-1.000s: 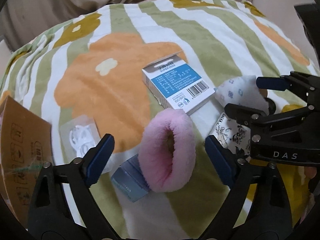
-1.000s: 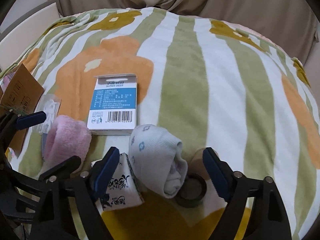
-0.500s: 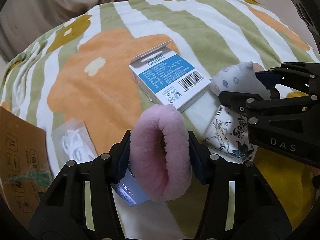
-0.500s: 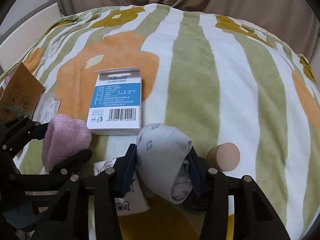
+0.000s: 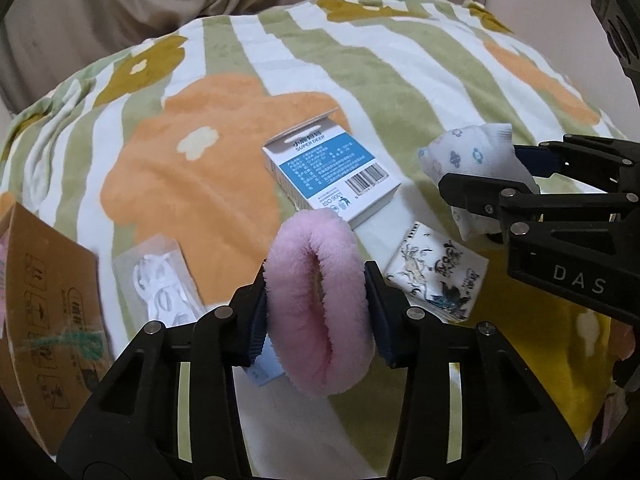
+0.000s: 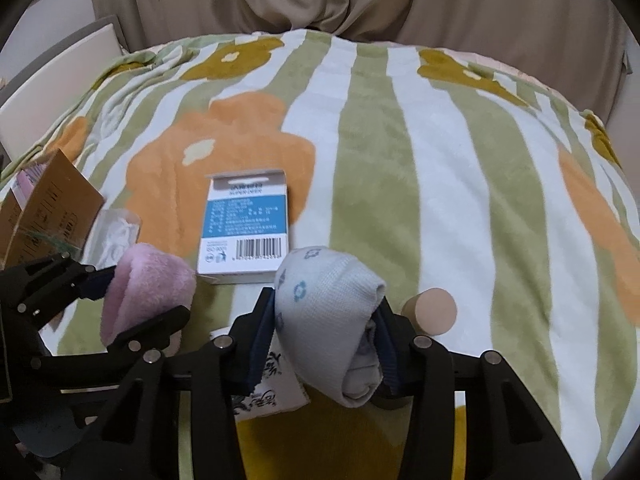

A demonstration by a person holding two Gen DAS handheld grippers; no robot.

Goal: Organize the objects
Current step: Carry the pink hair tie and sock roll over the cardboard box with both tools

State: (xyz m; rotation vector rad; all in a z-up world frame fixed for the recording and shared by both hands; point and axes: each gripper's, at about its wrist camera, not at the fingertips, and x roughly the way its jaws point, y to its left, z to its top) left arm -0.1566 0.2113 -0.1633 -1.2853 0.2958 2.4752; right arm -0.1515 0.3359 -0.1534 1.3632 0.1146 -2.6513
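Left gripper [image 5: 318,312]: my jaws have just been closing and now clamp the pink fluffy ring [image 5: 320,300] from both sides; the ring stands on edge between the blue pads, its hole facing the camera, its top rising past the jaw tips
Right gripper [image 6: 326,336]: my jaws have just been closing and are clamped on the rolled white sock [image 6: 328,320] with small blue flowers; the roll fills the gap between the pads and its folded end hangs toward me
Blue-and-white carton [image 5: 332,172]: one; flat on the blanket, barcode side up, just beyond the ring and left of the sock
Tissue packet with ink drawings [image 5: 438,276]: one; lying on the blanket between my two grippers, partly under the right one in the right wrist view
Clear bag with white pieces [image 5: 160,280]: one; left of my left jaws, beside the cardboard box [image 5: 44,308]
Light blue packet [image 5: 264,368]: one; only a corner shows under the left jaw
Tan round cap [image 6: 434,310]: one; just right of my right jaws, apart from the sock
Striped flower blanket [image 6: 400,160]: carries everything; beige cloth behind it
Count held: one ring, one sock
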